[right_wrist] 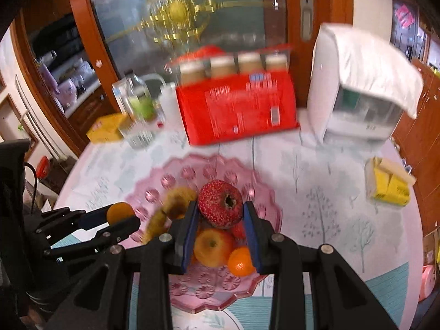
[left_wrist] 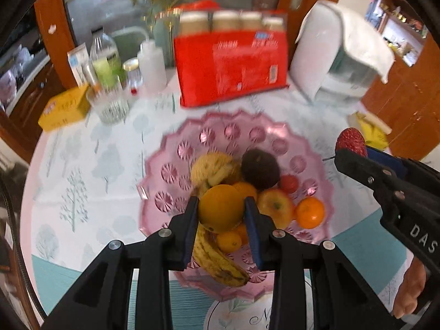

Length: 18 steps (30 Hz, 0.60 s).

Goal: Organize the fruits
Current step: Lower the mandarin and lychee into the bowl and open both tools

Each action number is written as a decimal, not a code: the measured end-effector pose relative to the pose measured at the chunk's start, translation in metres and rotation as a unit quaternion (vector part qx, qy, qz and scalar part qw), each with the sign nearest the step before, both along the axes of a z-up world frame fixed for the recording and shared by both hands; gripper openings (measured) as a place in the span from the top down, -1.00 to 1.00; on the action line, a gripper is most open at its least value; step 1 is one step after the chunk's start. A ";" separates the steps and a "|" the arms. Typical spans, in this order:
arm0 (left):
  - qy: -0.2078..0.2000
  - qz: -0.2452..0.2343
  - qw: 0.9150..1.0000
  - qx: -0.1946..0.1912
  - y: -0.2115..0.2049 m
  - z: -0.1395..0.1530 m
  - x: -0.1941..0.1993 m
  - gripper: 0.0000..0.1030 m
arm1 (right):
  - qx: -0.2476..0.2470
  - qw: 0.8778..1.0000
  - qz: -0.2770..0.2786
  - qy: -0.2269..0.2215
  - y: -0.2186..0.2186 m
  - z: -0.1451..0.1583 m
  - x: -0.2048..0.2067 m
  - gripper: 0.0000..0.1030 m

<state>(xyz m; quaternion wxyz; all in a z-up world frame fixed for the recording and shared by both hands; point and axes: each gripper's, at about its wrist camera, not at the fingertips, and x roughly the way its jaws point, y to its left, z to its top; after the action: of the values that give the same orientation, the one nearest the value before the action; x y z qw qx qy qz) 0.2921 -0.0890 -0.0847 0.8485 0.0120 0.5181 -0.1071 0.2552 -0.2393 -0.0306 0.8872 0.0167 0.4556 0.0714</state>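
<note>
- Round table (left_wrist: 82, 165) with a tree-print cloth sits before a glass-and-wood door; a red carton (left_wrist: 231, 63) and a white appliance (left_wrist: 330, 63) stand at the back.
- Pink glass bowl (left_wrist: 176, 165) holds a banana (left_wrist: 220, 261), an apple (left_wrist: 275, 206), a dark fruit (left_wrist: 261, 169) and small oranges; treat it as fragile.
- Your left gripper (left_wrist: 221, 214) clamps an orange (left_wrist: 221, 206) at its widest girth, above the bowl. Judged firm, smooth, slip-prone.
- Your right gripper (right_wrist: 221, 220) pinches a red speckled fruit (right_wrist: 220, 203) by its sides, over the bowl. Likely light and bruisable; squeeze gently.
- Both tools angle downward toward the bowl.
</note>
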 end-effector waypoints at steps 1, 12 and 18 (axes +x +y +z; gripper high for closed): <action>0.006 0.002 1.000 0.003 -0.002 -0.008 0.002 0.39 | 0.003 1.000 0.003 0.009 -0.002 -0.011 0.003 0.36; 0.048 0.024 0.998 0.021 -0.015 -0.058 0.012 0.31 | 0.003 0.998 0.036 0.051 0.006 -0.061 0.019 0.35; 0.030 0.046 0.998 0.027 -0.009 -0.055 0.008 -0.64 | 0.006 0.997 0.048 0.060 0.009 -0.068 0.023 0.24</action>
<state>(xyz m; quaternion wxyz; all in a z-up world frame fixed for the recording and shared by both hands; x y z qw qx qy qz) 0.3002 -0.0983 -0.1394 0.8358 0.0078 0.5462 -0.0546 0.2784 -0.2302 -0.0989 0.8537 0.0045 0.5078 0.1156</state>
